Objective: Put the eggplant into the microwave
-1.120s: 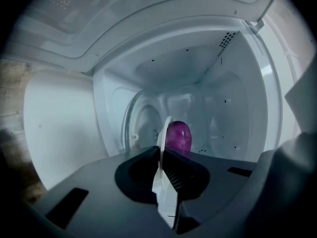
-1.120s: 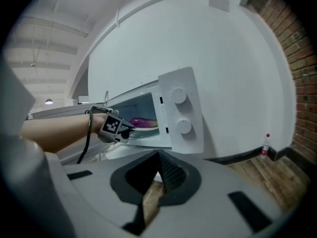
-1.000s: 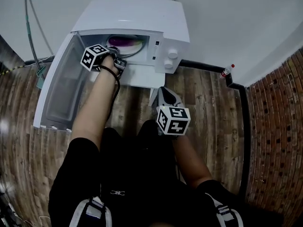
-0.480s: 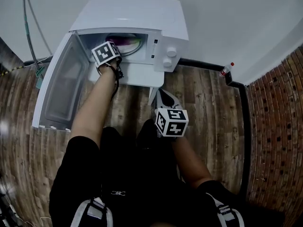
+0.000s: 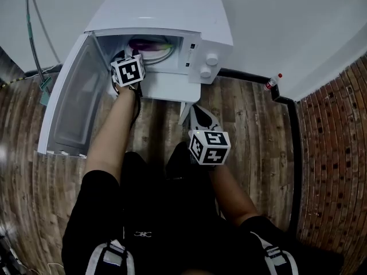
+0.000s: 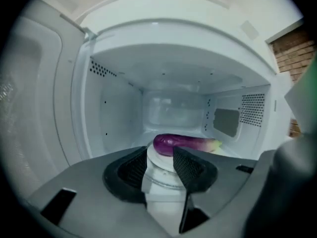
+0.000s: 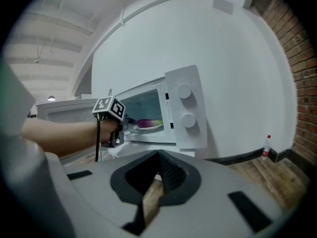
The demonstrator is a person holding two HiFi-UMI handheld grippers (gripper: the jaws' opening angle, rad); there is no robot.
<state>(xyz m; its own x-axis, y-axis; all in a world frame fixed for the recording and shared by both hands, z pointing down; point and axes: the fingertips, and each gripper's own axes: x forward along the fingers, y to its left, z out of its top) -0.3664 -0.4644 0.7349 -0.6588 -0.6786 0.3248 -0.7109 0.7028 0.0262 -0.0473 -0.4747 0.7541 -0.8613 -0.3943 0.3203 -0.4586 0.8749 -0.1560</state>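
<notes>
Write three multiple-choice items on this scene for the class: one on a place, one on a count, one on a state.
1. Where is the eggplant?
A. on the floor
B. inside the microwave
C. on top of the microwave

2. How many knobs does the microwave's panel have?
A. one
B. two
C. four

3. How does the microwave's door stand?
A. swung wide open
B. shut
C. taken off

Key:
1 B, the left gripper view shows it lying in the cavity.
2 B, the head view and the right gripper view both show two round knobs, one above the other.
3 A, the head view shows it swung out to the left with the cavity exposed.
</notes>
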